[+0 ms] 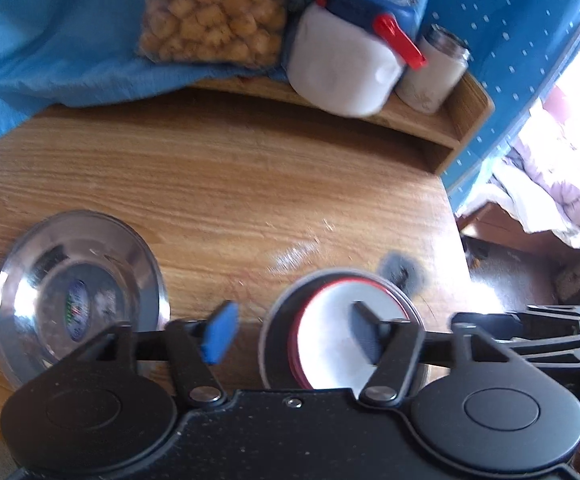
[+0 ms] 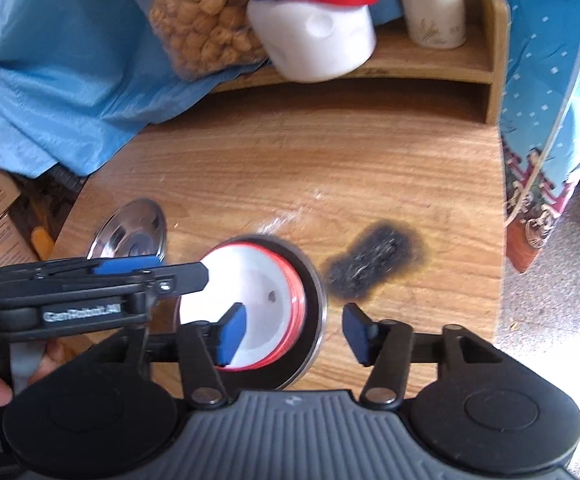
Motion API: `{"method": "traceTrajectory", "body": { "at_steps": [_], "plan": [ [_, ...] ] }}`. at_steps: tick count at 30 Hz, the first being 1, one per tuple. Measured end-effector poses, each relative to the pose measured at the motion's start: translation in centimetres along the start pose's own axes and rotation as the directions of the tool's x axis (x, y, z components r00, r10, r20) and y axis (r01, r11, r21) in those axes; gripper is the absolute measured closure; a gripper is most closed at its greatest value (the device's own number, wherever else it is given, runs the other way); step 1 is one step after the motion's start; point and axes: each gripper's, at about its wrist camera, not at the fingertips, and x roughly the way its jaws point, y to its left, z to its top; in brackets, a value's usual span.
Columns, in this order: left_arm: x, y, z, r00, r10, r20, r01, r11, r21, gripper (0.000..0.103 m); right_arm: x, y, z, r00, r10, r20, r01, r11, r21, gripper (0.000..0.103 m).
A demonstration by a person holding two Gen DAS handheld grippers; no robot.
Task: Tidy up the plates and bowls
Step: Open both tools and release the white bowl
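Observation:
A white bowl with a red rim (image 1: 330, 332) (image 2: 250, 300) sits nested in a steel plate (image 2: 316, 304) on the wooden table. A second steel plate (image 1: 78, 296) (image 2: 130, 232) lies to its left. My left gripper (image 1: 292, 338) is open, its jaws astride the bowl's left rim; it also shows in the right wrist view (image 2: 162, 272). My right gripper (image 2: 296, 338) is open, its jaws astride the right rim of the bowl and plate.
A dark burn mark (image 2: 374, 264) lies right of the stack. A wooden shelf (image 2: 430, 60) at the back holds a white jug (image 2: 314, 40), a white tin (image 2: 430, 4) and a bag of snacks (image 2: 202, 28). Blue cloth (image 2: 50, 80) drapes at left. The table edge (image 2: 502, 240) is at right.

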Motion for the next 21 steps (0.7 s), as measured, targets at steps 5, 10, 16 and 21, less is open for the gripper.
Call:
{"method": "traceTrajectory", "body": {
  "at_steps": [5, 10, 16, 21],
  "plan": [
    [-0.6, 0.8, 0.8, 0.999, 0.043, 0.033, -0.042, 0.999, -0.026, 0.001, -0.1, -0.9, 0.3, 0.998, -0.046, 0.032, 0.045, 0.999, 0.025, 0.009],
    [-0.7, 2.2, 1.0, 0.996, 0.086, 0.025, -0.085, 0.996, -0.036, 0.001, 0.5, -1.5, 0.4, 0.991, -0.136, 0.016, 0.136, 0.991, 0.013, 0.000],
    [-0.3, 4.1, -0.3, 0.988, 0.152, -0.020, -0.153, 0.988, -0.024, 0.001, 1.0, -1.5, -0.1, 0.955, -0.294, 0.035, 0.296, 0.952, -0.080, 0.000],
    [-0.1, 3.9, -1.8, 0.982, 0.189, -0.012, -0.188, 0.980, 0.064, 0.001, 1.1, -1.9, -0.6, 0.955, -0.296, 0.029, 0.297, 0.950, -0.093, 0.000]
  ]
}}
